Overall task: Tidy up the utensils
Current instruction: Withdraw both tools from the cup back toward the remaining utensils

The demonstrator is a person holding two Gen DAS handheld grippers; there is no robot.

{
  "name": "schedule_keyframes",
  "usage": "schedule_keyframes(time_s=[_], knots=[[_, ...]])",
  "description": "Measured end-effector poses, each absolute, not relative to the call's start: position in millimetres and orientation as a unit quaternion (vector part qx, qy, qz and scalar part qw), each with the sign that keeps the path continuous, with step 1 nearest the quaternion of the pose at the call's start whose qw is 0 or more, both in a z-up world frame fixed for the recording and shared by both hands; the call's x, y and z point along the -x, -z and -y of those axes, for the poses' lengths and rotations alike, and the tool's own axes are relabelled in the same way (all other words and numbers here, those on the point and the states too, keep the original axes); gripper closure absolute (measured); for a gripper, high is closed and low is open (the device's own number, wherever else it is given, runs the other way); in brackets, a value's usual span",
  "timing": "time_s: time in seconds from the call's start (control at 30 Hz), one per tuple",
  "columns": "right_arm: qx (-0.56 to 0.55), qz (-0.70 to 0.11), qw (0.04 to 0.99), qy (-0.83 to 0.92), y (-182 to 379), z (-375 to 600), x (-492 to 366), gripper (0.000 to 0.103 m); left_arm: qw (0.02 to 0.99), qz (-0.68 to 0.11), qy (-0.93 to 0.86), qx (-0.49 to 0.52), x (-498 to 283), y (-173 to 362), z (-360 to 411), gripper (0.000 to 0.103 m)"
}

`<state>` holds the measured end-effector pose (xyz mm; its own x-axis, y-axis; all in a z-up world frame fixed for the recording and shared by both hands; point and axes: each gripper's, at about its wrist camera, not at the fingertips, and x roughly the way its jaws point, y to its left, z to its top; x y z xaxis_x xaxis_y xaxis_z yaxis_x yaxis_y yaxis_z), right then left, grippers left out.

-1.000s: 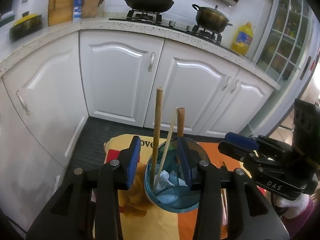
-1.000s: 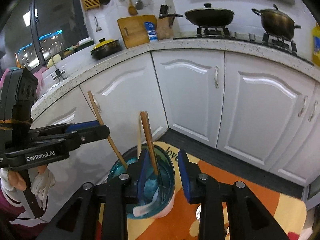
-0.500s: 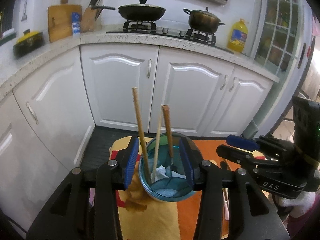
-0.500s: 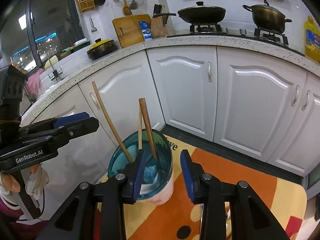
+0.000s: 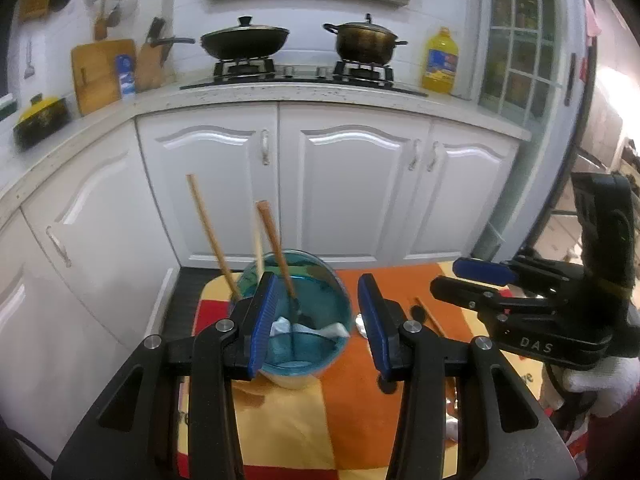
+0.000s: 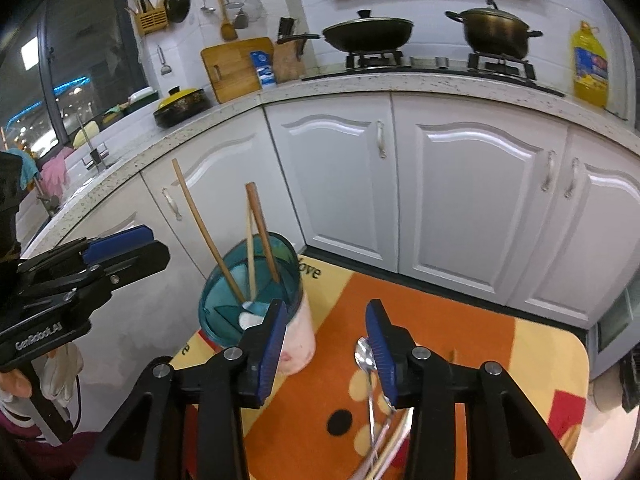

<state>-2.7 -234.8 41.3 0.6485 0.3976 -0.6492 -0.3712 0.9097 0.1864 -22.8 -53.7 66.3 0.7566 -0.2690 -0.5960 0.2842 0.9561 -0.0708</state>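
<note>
Both of your tongs stood apart and empty. In the left wrist view, the left gripper (image 5: 318,316) framed the utensil holder (image 5: 296,320) at lower centre, its pads either side of the teal rim but not pressing on it. That suits a hand hovering beside the cup rather than lifting it. The right gripper (image 6: 326,344) had just been opening, with nothing between its jaws. In the right wrist view it hung at lower centre, over the orange and yellow cloth (image 6: 460,320).

The holder sat at the cloth's left edge. Its dividers kept three wooden handles (image 6: 260,232) leaning up and to the left, so their working ends stayed down and their grips stayed reachable. I judged those as already sorted.

The loose work lay low in the right wrist view. A metal spoon (image 6: 364,354) rested flat on the cloth, bowl upward in the frame, partly behind your right pad. Pale sticks, probably chopsticks (image 6: 390,452), lay blurred beside its handle. Your opening right jaws, aimed down toward that bundle, read as preparation for the next pick. The spoon's thin, flat handle would likely have needed a low, careful pinch.
</note>
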Motion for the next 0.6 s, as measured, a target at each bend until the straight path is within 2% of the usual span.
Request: schedule_keyframes(time_s=[0.37, 0.6], knots=[[-0.032, -0.372, 0.911, -0.177, -31.2, 269.1, 24.9, 0.063, 0.926, -0.33, 0.183, -0.022, 40.9, -56.8, 78.6, 0.062], [-0.042, -0.414, 0.899, -0.138, 6.9, 305.5, 25.7, 0.063, 0.908, -0.365, 0.205, -0.03, 48.1, -27.5, 98.1, 0.062]])
